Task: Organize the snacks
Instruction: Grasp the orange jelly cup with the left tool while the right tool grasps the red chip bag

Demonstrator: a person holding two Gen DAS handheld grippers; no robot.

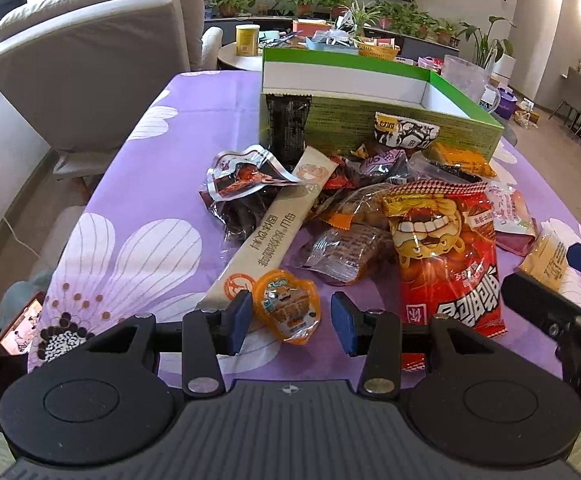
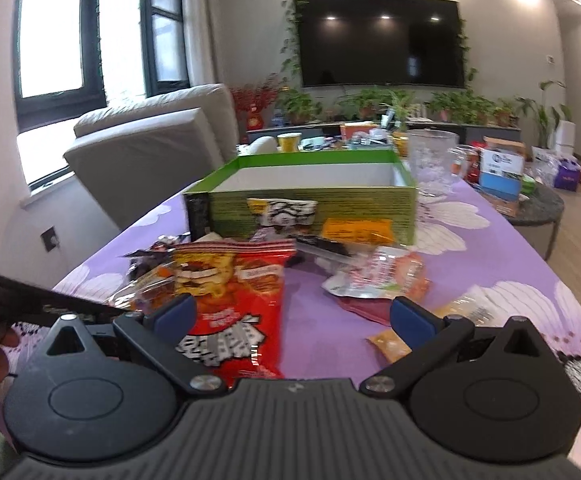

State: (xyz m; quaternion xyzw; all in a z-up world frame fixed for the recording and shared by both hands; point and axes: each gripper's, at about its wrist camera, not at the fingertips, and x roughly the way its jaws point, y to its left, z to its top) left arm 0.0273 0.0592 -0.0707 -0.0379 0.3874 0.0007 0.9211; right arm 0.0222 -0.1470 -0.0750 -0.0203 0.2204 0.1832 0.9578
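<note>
A pile of snack packets lies on the purple flowered tablecloth (image 1: 138, 184) in front of an open green box (image 1: 370, 128), which looks empty inside. My left gripper (image 1: 290, 320) is open, its jaws on either side of a small orange jelly cup (image 1: 288, 306), not touching it. A long beige stick packet (image 1: 274, 232) lies just beyond. A big red chip bag (image 1: 450, 256) lies to the right. My right gripper (image 2: 292, 316) is open and empty, low over the cloth beside the red chip bag (image 2: 230, 300), facing the green box (image 2: 310, 204).
A grey armchair (image 1: 90, 64) stands left of the table. A clear plastic jar (image 2: 432, 164) stands right of the box. A pink packet (image 2: 382, 276) and yellow packets (image 2: 394, 340) lie near my right gripper. Behind are a low cluttered table and plants.
</note>
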